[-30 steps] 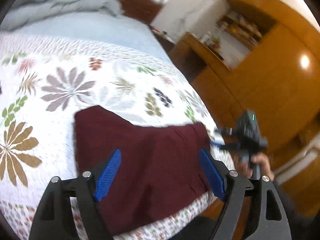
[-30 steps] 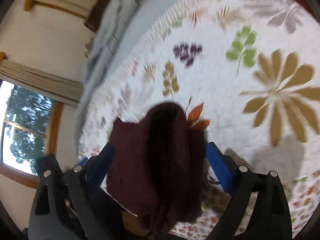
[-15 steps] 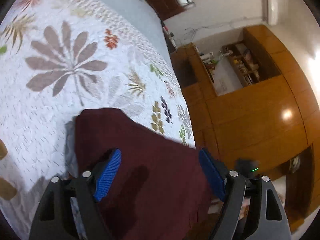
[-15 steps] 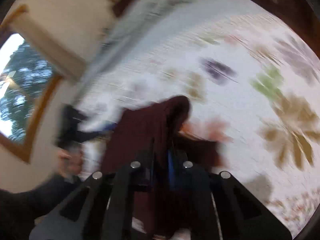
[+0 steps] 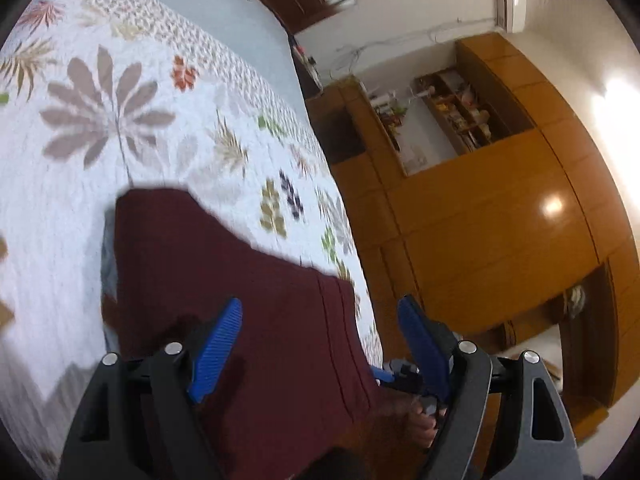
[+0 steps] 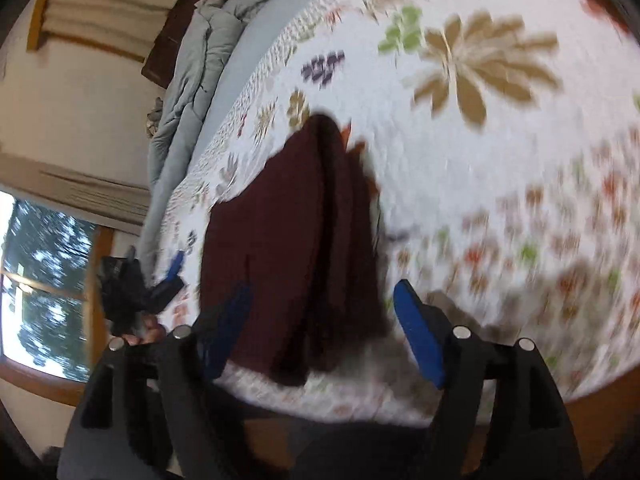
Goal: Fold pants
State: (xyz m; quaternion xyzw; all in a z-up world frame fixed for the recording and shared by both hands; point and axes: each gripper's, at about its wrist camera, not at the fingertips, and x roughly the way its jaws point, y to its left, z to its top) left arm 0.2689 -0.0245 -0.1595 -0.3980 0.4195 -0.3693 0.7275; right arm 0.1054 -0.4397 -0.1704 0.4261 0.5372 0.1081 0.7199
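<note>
Maroon pants [image 6: 288, 240] lie blurred on the bed [image 6: 500, 208], near edge cut off. Right hand-held gripper [image 6: 324, 332], clamped half a second ago, has just been opening, nothing gripped; left hand-held gripper [image 5: 320, 340] wide.

Black left gripper [image 5: 320, 344] frame, ribbed blue pads, silver screws.

My right view smears with motion blur, worst over the quilt [image 6: 520, 208] toward its right edge, while daylight blows out the window [image 6: 36, 288]. My left view is sharper; lamp glare spots the wardrobe [image 5: 500, 220], and both bend at the rims.
</note>
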